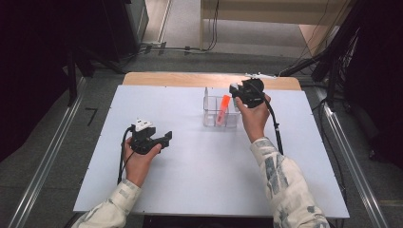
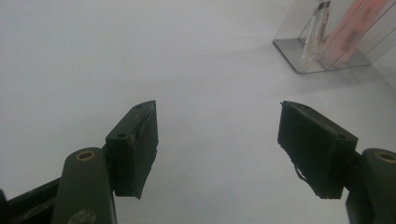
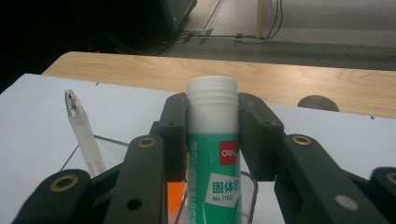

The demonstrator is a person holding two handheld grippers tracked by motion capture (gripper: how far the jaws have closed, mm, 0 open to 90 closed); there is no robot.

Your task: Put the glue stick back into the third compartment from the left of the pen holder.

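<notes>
My right gripper is shut on an upright green-and-white glue stick with a white cap. In the high view this gripper hangs over the right end of a clear plastic box. Inside the box stand an orange marker and a clear pen, both leaning. My left gripper rests low on the white sheet at the left, pointing right. Its jaws stand open with only bare table between them, and the box lies ahead at the upper right.
The white sheet covers most of the table, with a strip of bare wood along the far edge. A small dark round object sits on that wood. Cables and dark stands lie on the floor beyond.
</notes>
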